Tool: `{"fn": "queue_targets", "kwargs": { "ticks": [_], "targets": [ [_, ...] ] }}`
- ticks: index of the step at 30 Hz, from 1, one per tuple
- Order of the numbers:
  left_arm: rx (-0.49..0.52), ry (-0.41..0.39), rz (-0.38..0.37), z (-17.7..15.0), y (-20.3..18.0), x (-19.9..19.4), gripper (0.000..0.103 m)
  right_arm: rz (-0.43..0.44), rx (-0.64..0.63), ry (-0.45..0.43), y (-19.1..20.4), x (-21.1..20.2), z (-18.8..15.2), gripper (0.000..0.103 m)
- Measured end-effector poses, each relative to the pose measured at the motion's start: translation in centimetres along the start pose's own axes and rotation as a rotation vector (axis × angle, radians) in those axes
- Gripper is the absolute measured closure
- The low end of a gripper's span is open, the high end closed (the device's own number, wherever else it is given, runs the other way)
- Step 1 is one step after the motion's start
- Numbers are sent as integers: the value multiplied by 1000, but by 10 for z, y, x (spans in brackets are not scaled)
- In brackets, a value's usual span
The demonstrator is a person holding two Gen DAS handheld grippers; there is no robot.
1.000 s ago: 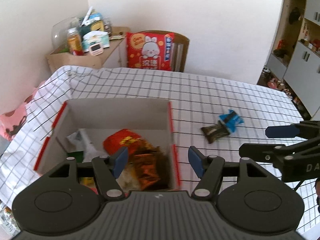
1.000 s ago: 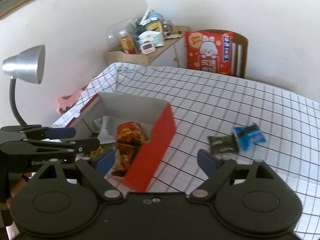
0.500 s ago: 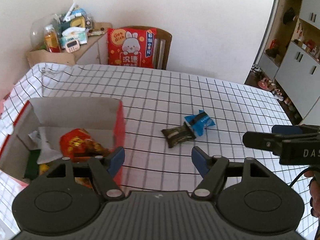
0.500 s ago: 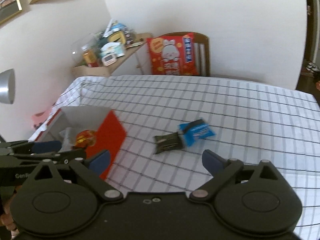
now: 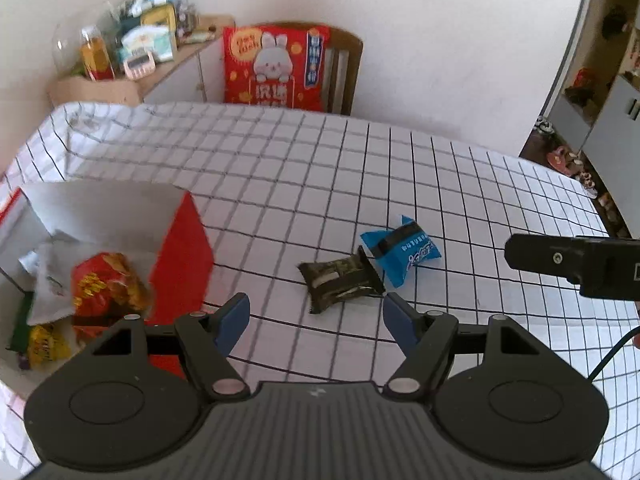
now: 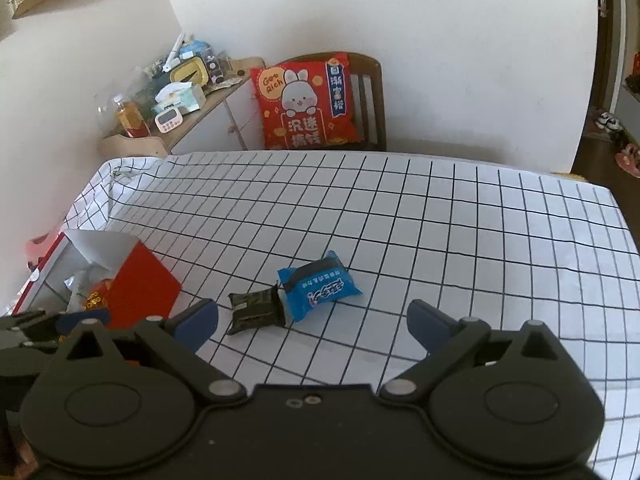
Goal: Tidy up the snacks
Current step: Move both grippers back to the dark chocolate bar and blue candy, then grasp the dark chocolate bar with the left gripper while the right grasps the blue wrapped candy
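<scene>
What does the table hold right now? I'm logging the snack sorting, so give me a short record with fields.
surface: table with checked cloth
container: red box, open, already holding snack packets
loose snacks: dark packet and blue packet, touching, on the cloth to the right of the box
left gripper: open, empty, dark packet just ahead of it
right gripper: jaws just opened wider, nothing between them, both packets ahead
background: chair with red rabbit cushion
</scene>
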State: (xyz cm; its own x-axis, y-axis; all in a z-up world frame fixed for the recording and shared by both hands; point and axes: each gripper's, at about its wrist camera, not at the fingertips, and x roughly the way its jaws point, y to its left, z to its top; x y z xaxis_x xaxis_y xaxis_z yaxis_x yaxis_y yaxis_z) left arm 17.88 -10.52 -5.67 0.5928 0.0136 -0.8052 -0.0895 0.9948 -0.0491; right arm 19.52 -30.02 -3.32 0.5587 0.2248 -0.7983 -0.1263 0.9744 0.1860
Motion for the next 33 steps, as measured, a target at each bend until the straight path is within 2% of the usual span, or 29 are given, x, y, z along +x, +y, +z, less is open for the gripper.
{"fn": "queue_targets", "kwargs": {
  "ticks": [6, 8, 15, 19, 21, 25, 28, 33],
  "targets": [
    [-43, 107, -45, 12, -6, 38, 30, 2, 9, 56, -12, 34, 11, 2],
    [-34, 143, -73, 16, -8, 49, 30, 1, 7, 76, -14, 47, 14, 2],
    [-2, 239, -102, 31, -8, 90, 30, 12, -6, 163, -18, 90, 23, 3],
    [26, 250, -101, 36, -8, 103, 30, 7, -9, 190, -16, 109, 23, 3],
    [60, 252, -108, 39, -10, 107, 30, 11, -12, 200, -14, 116, 24, 3],
    [207, 281, -143, 43, -21, 116, 30, 12, -25, 219, -11, 129, 26, 3],
    [293, 272, -127, 41, -27, 123, 30, 3, -14, 234, -10, 140, 27, 3],
    [356, 259, -141, 39, -32, 133, 30, -10, -43, 246, -4, 155, 26, 3]
  ]
}}
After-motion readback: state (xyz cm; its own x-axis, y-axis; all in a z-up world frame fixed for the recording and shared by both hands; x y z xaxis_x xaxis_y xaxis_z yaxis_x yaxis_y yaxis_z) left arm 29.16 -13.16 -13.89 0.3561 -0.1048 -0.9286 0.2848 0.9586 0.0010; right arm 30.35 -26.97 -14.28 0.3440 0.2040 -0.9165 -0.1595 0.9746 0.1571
